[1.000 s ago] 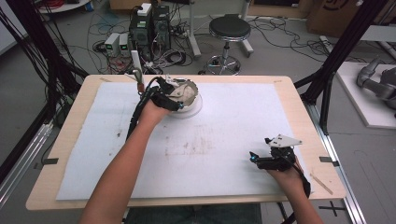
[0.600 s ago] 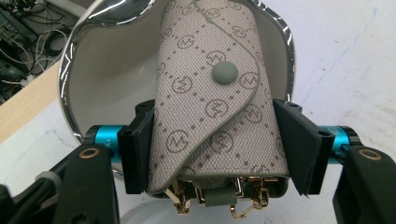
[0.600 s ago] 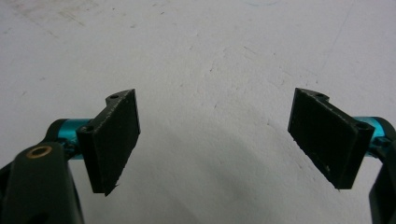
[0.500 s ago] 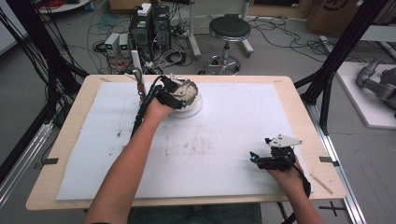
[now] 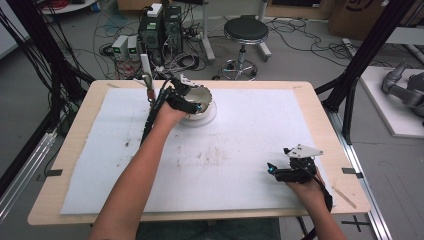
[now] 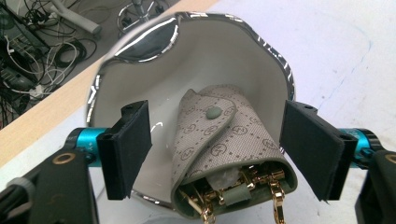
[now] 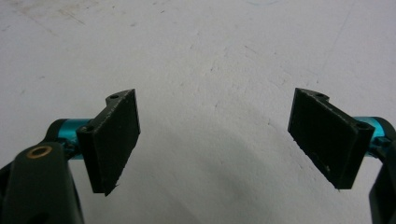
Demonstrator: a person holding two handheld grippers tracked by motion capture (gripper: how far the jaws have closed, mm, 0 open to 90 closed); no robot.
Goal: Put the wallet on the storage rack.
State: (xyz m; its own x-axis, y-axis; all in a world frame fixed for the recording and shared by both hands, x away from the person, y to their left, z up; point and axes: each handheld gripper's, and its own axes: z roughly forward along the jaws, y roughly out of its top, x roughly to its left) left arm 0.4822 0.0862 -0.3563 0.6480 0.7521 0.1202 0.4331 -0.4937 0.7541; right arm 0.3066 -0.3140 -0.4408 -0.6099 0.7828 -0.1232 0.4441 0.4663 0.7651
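- Left gripper (image 6: 217, 149) sits at the bowl (image 6: 219, 51), about eleven o'clock on the surface (image 5: 70, 195); its jaws have just been opening and stand clear on both sides of the pouch (image 6: 224, 140).
- The patterned pouch rests inside the white bowl, gold clasps showing.
- Right gripper (image 7: 215, 140) at four o'clock, jaws wide, nothing between them.

White sheet (image 5: 240, 150) on wooden table (image 5: 320, 100) — stool (image 5: 245, 30) beyond.
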